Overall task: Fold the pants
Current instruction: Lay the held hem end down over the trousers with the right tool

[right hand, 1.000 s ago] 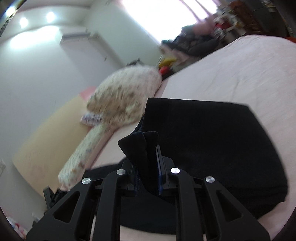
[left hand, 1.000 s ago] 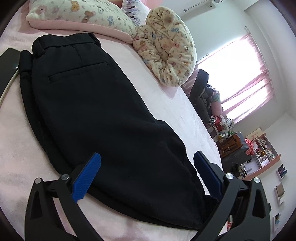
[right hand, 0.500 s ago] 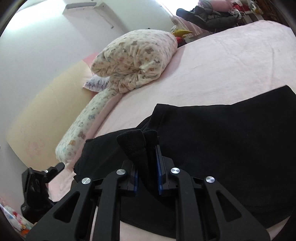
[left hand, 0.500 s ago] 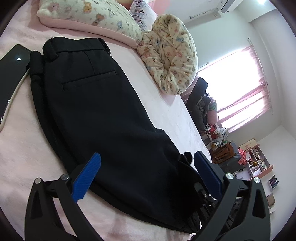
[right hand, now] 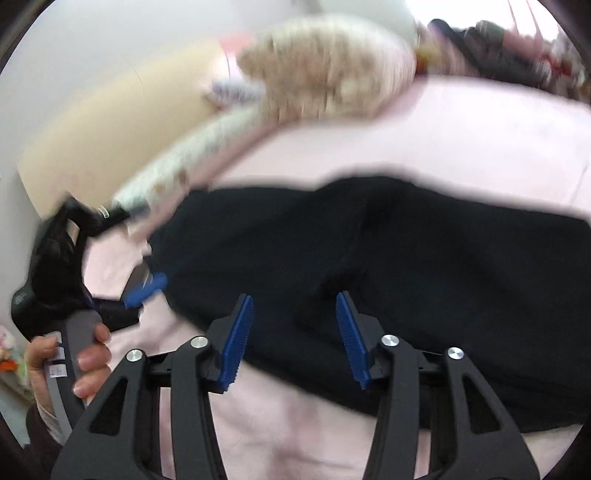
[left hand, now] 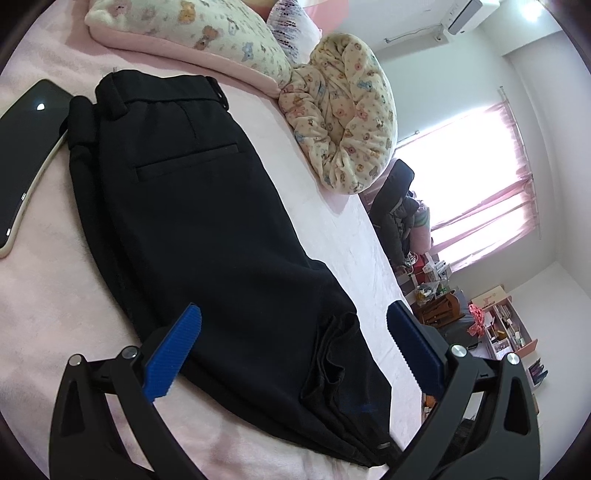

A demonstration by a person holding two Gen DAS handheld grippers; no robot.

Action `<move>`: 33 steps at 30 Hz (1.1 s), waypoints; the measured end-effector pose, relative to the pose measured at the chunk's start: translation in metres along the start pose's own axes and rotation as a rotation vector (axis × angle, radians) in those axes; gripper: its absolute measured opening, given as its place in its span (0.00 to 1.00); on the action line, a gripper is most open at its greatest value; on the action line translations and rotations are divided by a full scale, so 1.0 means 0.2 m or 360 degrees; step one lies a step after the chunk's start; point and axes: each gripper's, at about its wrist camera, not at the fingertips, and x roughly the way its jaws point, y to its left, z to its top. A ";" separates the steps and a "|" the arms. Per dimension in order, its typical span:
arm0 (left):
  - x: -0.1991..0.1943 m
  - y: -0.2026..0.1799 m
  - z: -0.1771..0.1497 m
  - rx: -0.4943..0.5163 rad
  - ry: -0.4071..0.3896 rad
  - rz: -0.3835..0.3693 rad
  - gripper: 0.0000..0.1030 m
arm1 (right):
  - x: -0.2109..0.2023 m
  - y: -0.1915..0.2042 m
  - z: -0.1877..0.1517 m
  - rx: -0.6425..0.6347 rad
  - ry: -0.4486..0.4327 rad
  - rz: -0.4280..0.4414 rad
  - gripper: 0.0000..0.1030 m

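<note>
both grippers, left [left hand: 291,347] & right [right hand: 293,338], spread wide over pants [left hand: 207,236].

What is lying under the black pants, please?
The black pants lie on a pink bedsheet. By the waistband, one edge seems to overlap a smartphone. Anything else beneath is covered by fabric.

Pink bed [left hand: 44,295] carrying everything. Black pants [left hand: 207,229] lying flat along it, waistband pointing toward pillows [left hand: 192,33], bunched fabric sitting on near end. Phone [left hand: 26,155] lying beside waistband, touching it. Rolled floral blanket [left hand: 343,122] resting near far edge.
</note>
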 end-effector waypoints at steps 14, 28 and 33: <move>-0.02 0.01 0.01 -0.0024 -0.0004 -0.0015 0.98 | 0.30 0.03 -0.04 -0.0379 0.0252 -0.0406 0.39; -0.02 0.04 0.03 -0.0082 -0.0001 -0.0026 0.98 | 0.14 0.02 0.02 -0.0173 0.0081 -0.0200 0.09; 0.00 0.04 0.02 -0.0077 0.0011 -0.0016 0.98 | 0.23 0.04 -0.04 -0.0200 0.0186 -0.0215 0.10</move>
